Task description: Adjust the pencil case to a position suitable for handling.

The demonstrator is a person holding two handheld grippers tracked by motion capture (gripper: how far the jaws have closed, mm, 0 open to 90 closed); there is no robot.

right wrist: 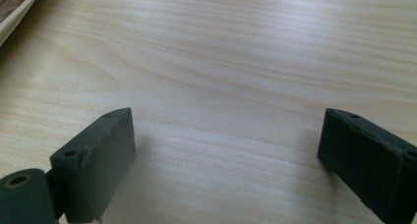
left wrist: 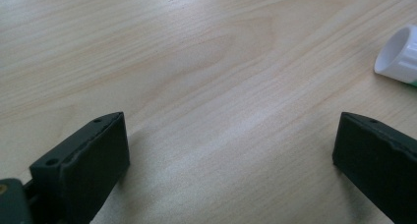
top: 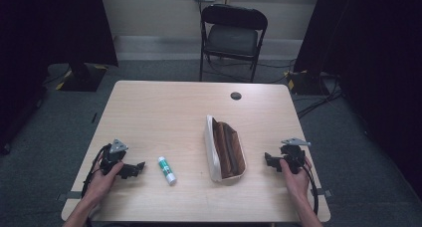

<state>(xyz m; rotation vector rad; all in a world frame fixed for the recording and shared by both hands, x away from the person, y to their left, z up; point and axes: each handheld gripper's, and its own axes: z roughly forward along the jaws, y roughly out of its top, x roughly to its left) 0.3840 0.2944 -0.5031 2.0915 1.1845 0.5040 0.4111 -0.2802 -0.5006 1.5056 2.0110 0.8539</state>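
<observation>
High view first: light wood table point(top: 164, 107), person's forearms coming in from the bottom edge. Left hand point(top: 102, 179) wraps the left gripper point(top: 135, 168) near the table's left-front corner, jaws pointing toward the middle. Right hand point(top: 294, 174) has the right gripper point(top: 268, 160) over on the right side, jaws pointing inward too. Both sit low at the tabletop; can't tell if they touch it.

Between them, two items. A glue stick point(top: 166, 170), white w/ green label, lies flat just beside the left gripper's tip, not touching it. Further right, nearer the right gripper, a white pouch point(top: 211, 147) lies open, brown lining showing, its long side running front to back.

Left gripper view: both black jaws spread wide, bare wood grain between them, nothing held. Glue stick's white cap end pokes in at the upper right edge, beyond the right-hand jaw.

Right gripper view: same story, jaws wide apart, empty, only wood between. A sliver of the pouch at the top left corner, well clear of the jaws.

Background: black folding chair point(top: 233, 35) behind the table, dark curtains either side, cables on grey floor.
</observation>
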